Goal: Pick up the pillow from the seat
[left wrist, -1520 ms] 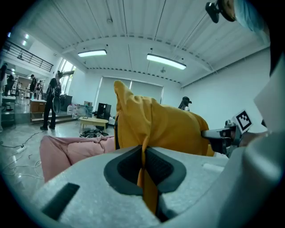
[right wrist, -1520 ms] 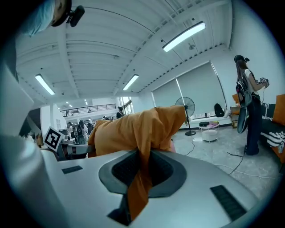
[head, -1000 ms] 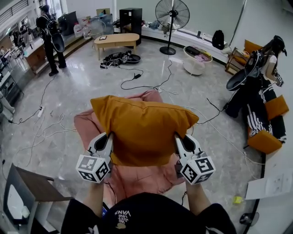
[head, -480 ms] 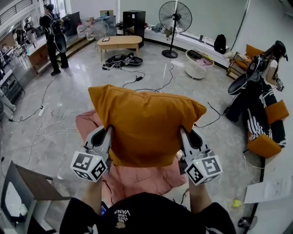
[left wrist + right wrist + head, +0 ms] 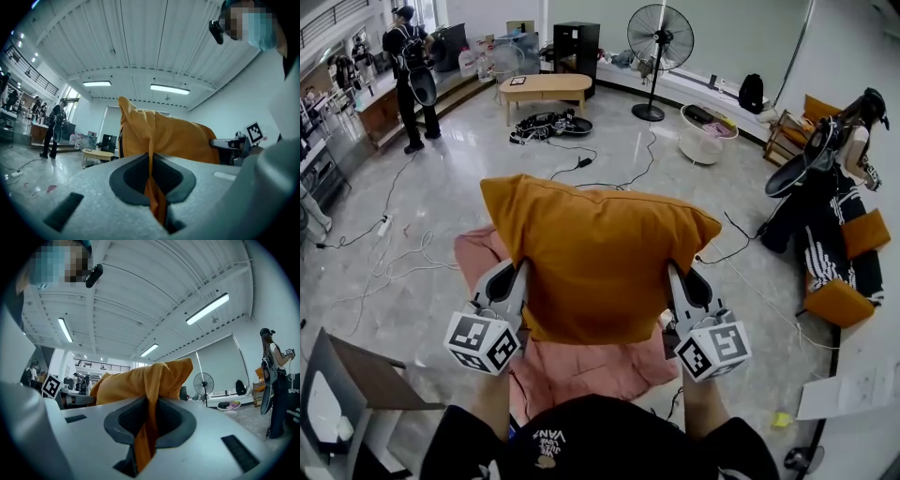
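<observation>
- Now the orange pillow (image 5: pixel 595 258) hangs in the air between the two grippers, above the pink seat (image 5: pixel 478 258)
- A second ago it was lower and smaller in the head view, with the seat's far edge showing past its top; now it covers that edge, so it has been raised off the seat
- Against half a second ago almost nothing differs: same height, same pose, both grippers in the same spots, so the lift looks to have levelled off
- left gripper (image 5: pixel 516 277): jaws pinched almost fully together on a thin fold of pillow cloth at the pillow's left edge; the left gripper view shows the fabric running down between the pads
- right gripper (image 5: pixel 677 279): jaws narrow, clamped on a slightly thicker bunch of cloth at the pillow's right edge, seen the same way in the right gripper view
- Pillow held roughly upright, top corners poking outward, no contact with the seat that I can see
- Judgement: pickup is essentially done, what is left is only to keep hold
- Risk, as a guess: both grips have only cover fabric, not the stuffed body, so a pinch could slip if the pillow swings
</observation>
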Demonstrator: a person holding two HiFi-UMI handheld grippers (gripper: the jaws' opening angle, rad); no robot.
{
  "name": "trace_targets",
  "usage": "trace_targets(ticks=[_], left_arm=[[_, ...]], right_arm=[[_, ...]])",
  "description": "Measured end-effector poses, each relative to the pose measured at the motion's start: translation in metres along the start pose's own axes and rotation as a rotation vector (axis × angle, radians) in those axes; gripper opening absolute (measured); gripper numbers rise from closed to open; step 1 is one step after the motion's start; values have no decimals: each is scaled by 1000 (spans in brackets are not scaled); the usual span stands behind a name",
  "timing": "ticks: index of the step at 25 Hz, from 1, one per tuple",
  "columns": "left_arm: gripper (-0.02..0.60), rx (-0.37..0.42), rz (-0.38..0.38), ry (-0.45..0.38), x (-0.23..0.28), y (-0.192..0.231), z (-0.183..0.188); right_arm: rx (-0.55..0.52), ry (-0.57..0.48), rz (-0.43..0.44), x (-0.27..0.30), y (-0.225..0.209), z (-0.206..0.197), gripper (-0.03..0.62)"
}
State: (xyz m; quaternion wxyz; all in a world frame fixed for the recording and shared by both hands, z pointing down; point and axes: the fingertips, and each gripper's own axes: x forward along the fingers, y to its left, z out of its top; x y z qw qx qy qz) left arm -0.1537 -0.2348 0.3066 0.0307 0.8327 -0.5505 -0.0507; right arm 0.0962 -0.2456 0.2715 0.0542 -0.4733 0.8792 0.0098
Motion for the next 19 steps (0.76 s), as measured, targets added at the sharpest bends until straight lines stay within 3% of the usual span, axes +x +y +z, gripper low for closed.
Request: trace_targets(ticks=[19], left_arm=[[21, -22, 16, 19, -3, -4, -7]], right_arm=[[48, 10, -13, -6, -4, -10, 52]])
